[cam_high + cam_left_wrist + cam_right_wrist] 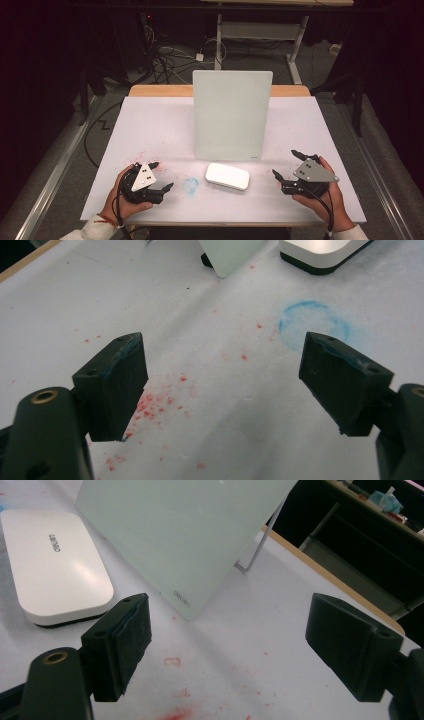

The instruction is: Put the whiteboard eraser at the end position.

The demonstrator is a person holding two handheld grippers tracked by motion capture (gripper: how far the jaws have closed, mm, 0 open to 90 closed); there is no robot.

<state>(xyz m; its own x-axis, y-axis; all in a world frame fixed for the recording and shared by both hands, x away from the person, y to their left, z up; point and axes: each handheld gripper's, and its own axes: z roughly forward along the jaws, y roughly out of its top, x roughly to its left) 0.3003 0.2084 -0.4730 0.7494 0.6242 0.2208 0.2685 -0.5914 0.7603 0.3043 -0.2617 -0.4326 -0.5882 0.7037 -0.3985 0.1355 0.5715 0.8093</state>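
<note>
Table [150, 125] stains, board [185, 530] stand wire

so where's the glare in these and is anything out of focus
High view: dim and soft, dark surroundings, the glass board evenly lit with no hot spot. Left gripper view: the eraser top blows out to white; the left tool looks sharp, as do the red specks. Right gripper view: a soft sheen on the eraser, the right tool slightly blurred.

We are seeing a white table [150, 125] carrying an upright glass board [231, 115], a white eraser [227, 176], red specks [150, 405] and a blue ring [190, 185].
</note>
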